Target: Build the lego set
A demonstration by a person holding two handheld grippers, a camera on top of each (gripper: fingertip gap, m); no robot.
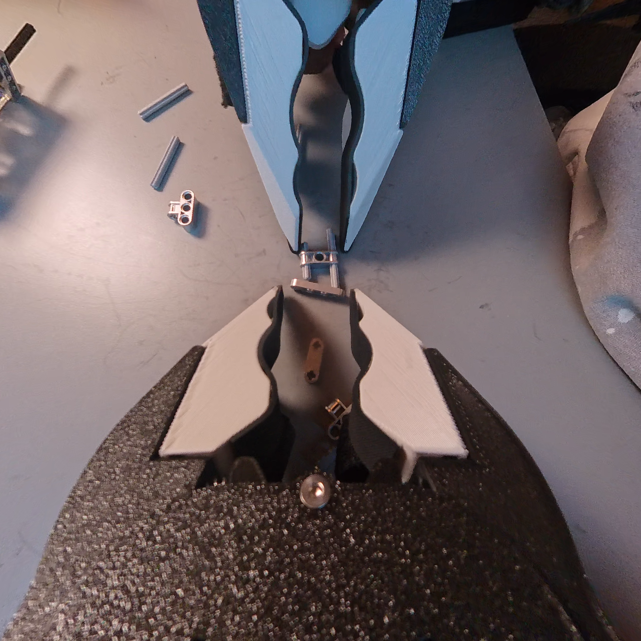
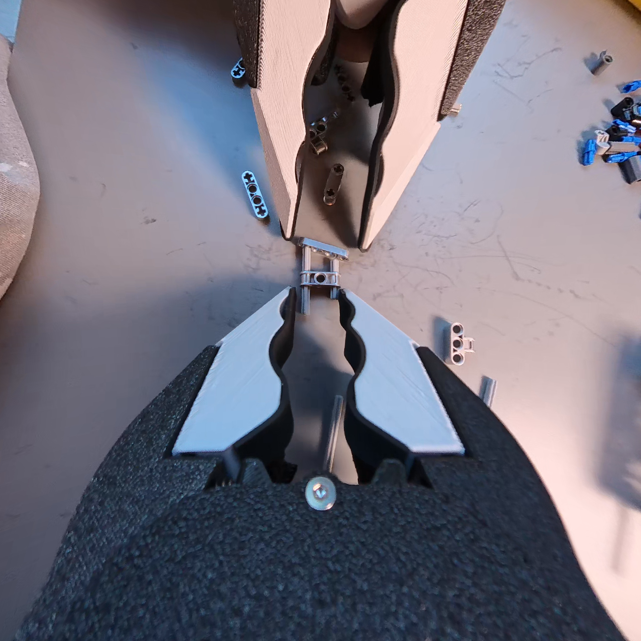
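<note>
The grey worktop (image 1: pixel 104 312) carries everything, with a pale cloth (image 1: pixel 607 208) bunched at its edge. You have brought the two tools nose to nose over its middle.

Your left tool (image 1: pixel 315 291) is partly open. Its fingers flank the ends of a thin beam (image 1: pixel 317 288), with a sliver of gap on each side, so it grips nothing. Your right tool (image 2: pixel 317 295) is closed narrowly, its pads against two short axles (image 2: pixel 304 298).

Between the tools sits the small frame (image 2: pixel 319 270). The two axles run side by side through a cross connector (image 2: pixel 319 278) and reach the thin beam at the far end. That much is already joined. Whether the beam is fully seated cannot be told.

Other parts lie loose:
- a heap of blue and black parts (image 2: pixel 617 138)
- two longer axles (image 1: pixel 164 102)
- a three-hole connector (image 1: pixel 184 208)
- a spare thin beam (image 2: pixel 255 195)
</note>
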